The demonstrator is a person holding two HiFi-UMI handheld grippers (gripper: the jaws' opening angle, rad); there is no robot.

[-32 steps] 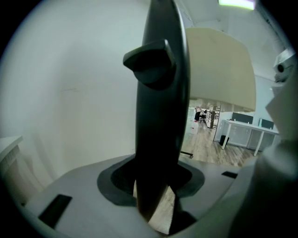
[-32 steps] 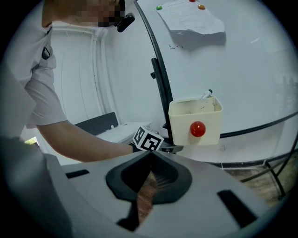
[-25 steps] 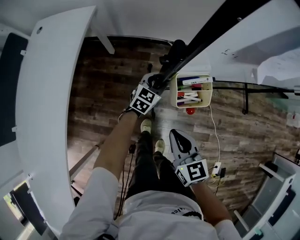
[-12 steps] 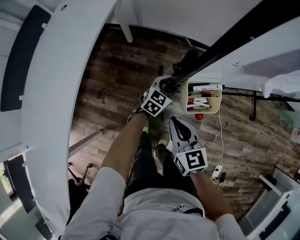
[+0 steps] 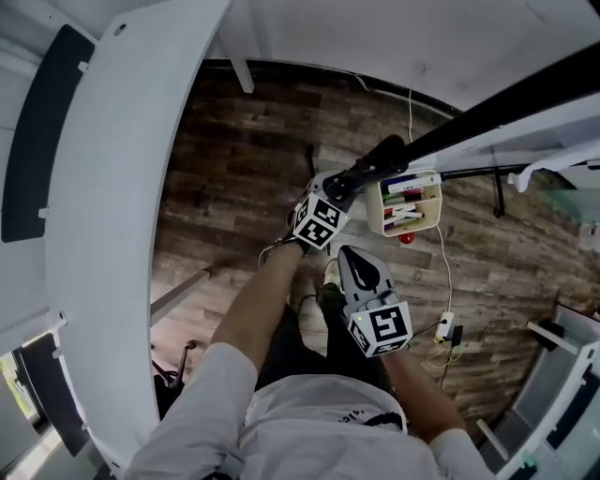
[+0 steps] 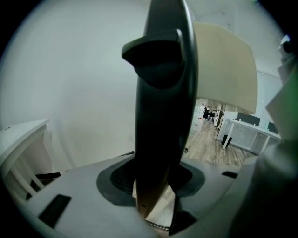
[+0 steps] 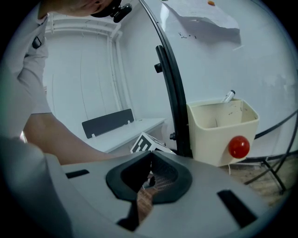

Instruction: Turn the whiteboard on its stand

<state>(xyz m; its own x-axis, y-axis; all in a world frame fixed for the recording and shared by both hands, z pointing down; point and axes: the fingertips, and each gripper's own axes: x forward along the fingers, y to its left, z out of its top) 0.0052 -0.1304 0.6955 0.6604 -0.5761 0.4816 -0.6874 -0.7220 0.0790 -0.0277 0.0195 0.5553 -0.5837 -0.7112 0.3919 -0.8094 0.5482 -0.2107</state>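
Observation:
The whiteboard (image 5: pixel 553 37) fills the upper right of the head view, its black frame edge (image 5: pixel 487 108) running down-left. My left gripper (image 5: pixel 330 194) is shut on the lower end of that frame. In the left gripper view the dark frame bar (image 6: pixel 163 116) stands upright between the pads (image 6: pixel 116 179). A cream pen box (image 5: pixel 410 202) with a red ball (image 5: pixel 405 238) hangs on the board beside it. My right gripper (image 5: pixel 356 261) hangs lower, near my legs, shut and holding nothing. The right gripper view looks at the frame (image 7: pixel 172 93), the box (image 7: pixel 222 128) and the left gripper's marker cube (image 7: pixel 145 143).
A long curved white desk (image 5: pixel 103 206) runs down the left side. The black stand legs (image 5: pixel 495 192) rest on the wood floor (image 5: pixel 234 169). A power strip with cables (image 5: pixel 446 328) lies on the floor at right. White furniture (image 5: pixel 562 375) stands at the lower right. A paper sheet (image 7: pixel 205 14) is stuck on the board.
The black frame edge now lies flatter across the head view, and the pen box sits further right. The left gripper keeps its hold on the frame. The right gripper has stayed low.

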